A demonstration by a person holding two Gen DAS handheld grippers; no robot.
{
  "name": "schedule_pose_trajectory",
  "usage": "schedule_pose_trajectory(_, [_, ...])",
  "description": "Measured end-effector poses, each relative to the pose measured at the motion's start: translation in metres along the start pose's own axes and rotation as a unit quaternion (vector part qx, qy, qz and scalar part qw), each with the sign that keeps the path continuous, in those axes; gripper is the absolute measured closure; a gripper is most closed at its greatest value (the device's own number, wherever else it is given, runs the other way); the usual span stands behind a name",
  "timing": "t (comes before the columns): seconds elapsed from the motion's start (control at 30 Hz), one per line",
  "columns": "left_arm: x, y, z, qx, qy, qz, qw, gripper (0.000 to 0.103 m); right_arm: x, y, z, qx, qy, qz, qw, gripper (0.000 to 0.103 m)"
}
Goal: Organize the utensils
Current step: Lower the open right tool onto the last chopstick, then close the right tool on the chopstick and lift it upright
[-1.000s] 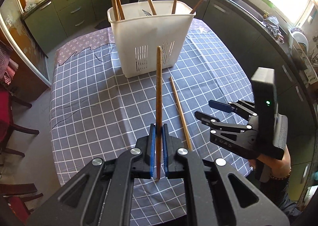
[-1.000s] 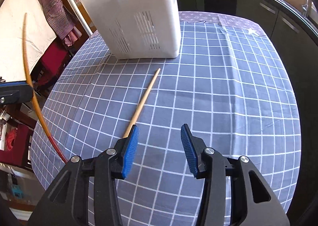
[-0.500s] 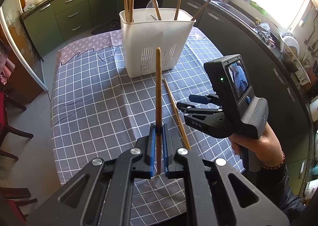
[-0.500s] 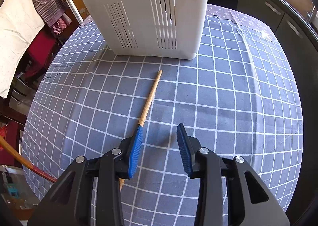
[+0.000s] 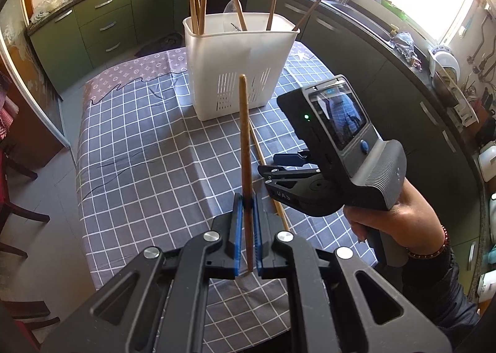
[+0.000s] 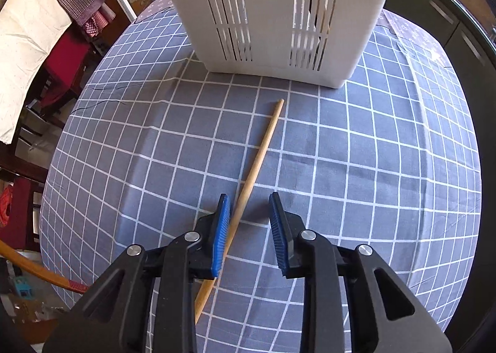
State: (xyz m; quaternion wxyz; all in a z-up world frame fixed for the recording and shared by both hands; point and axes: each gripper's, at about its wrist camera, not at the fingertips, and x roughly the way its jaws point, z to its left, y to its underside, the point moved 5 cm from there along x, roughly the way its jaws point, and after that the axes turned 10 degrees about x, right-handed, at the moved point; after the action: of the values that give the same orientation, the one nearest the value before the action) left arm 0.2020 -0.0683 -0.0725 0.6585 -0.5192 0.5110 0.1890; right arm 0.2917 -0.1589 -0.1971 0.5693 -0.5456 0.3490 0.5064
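Partly hidden: light chopstick (image 6: 259,160) under closing right tool (image 6: 248,229); left tool (image 5: 246,238) clamps dark chopstick (image 5: 244,142).

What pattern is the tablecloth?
The tablecloth is grey-blue with a white grid check, clearest in the right wrist view.

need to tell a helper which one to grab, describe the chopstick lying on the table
Start at the white basket on the checked tablecloth. In front of it one pale chopstick lies flat, slanting toward the right tongs. Unlike the others, it is neither standing in the basket nor held.
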Motion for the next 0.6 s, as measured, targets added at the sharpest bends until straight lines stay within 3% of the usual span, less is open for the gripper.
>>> schedule_pose_trajectory(0.17, [0.001, -0.002, -0.004, 0.007, 0.001, -0.001, 1.0000, 0.096, 0.007, -0.007, 0.010, -0.024, 0.028, 0.025, 0.999, 0.075])
schedule_pose_trajectory(0.47, [0.008, 0.000, -0.008, 0.007, 0.006, 0.010, 0.9999, 0.096, 0.017, -0.014, 0.024, -0.059, 0.043, 0.056, 0.996, 0.076])
schedule_pose_trajectory(0.6, [0.005, -0.002, -0.010, 0.012, 0.003, 0.009, 0.9999, 0.097, 0.021, -0.015, 0.042, -0.079, 0.057, 0.071, 0.993, 0.089])
